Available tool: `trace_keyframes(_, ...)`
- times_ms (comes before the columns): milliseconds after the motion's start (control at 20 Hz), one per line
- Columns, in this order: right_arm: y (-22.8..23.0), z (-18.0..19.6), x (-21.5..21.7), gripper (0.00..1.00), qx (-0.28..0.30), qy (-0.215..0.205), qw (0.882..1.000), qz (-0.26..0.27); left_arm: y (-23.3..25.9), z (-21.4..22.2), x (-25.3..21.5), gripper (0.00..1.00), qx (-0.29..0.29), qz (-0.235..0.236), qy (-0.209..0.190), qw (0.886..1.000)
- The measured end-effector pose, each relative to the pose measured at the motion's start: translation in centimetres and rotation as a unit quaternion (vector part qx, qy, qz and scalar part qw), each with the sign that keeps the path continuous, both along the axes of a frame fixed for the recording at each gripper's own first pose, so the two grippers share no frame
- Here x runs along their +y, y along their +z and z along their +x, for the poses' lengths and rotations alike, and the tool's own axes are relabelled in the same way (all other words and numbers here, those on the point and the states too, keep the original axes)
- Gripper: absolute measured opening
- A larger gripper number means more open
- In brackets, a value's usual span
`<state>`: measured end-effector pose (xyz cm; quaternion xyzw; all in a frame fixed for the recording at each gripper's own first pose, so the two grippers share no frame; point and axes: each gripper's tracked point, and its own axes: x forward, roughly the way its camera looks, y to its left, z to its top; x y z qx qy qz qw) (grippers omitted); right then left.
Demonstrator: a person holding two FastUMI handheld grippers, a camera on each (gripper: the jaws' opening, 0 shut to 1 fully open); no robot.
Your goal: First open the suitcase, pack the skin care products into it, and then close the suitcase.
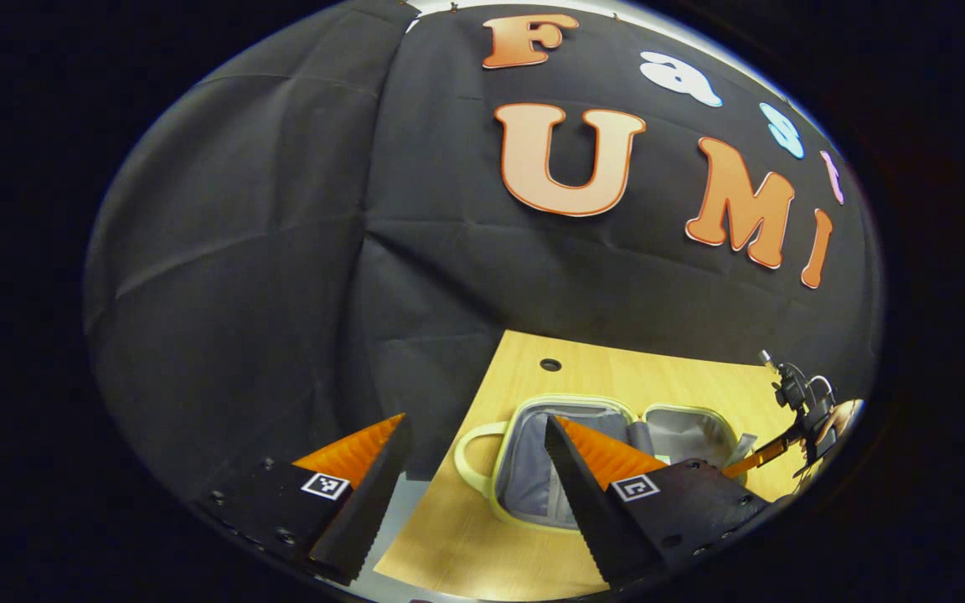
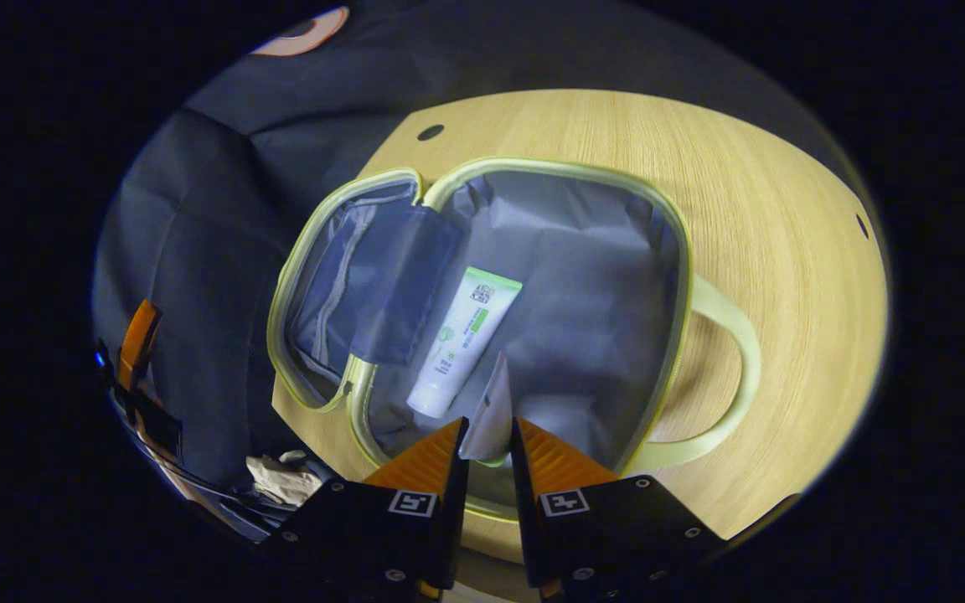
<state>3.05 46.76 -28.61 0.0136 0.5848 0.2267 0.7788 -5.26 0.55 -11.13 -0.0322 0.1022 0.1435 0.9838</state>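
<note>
Tube (image 2: pixel 489 414) in right claw (image 2: pixel 489 444), over suitcase (image 2: pixel 583 276)

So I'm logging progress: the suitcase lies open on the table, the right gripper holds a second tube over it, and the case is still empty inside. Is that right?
Not quite: the suitcase is not empty. The right gripper view shows a white tube with green print already lying on its lining. The rest holds: the case is open on the table, and the right gripper is shut on a second tube above it.

An open suitcase (image 1: pixel 583 456) with grey lining lies on a wooden table (image 1: pixel 616 368), seen past the left gripper (image 1: pixel 476 486), fingers spread wide, the right gripper (image 1: pixel 801 419) beyond.
</note>
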Motion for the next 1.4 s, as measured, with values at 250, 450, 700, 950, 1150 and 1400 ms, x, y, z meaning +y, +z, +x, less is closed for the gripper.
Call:
trace_keyframes(250,-0.1,0.4,-0.8,0.39,-0.005,-0.014,1.0,-0.012,0.1,0.4,0.7,0.98,0.008,-0.01,0.01,1.0)
trace_keyframes(450,1.4,0.5,-0.6,0.87,-0.032,-0.012,0.999,0.008,-0.8,1.0,0.7,0.98,0.015,-0.028,0.004,0.999)
trace_keyframes(700,4.4,0.1,-0.4,0.96,-0.074,-0.013,0.996,0.036,-3.7,3.7,2.1,0.98,0.028,-0.09,-0.011,0.995)
trace_keyframes(950,8.0,-0.9,0.1,0.96,-0.077,-0.052,0.992,0.089,-9.9,8.1,4.4,0.98,0.058,-0.201,-0.046,0.977)
trace_keyframes(1150,10.7,-1.2,-0.1,0.96,-0.072,-0.105,0.982,0.142,-13.7,11.2,5.2,0.98,0.056,-0.344,-0.079,0.934)
trace_keyframes(1400,11.0,-1.4,-2.4,0.96,-0.067,-0.162,0.972,0.154,-17.1,14.5,5.9,0.97,0.032,-0.466,-0.08,0.881)
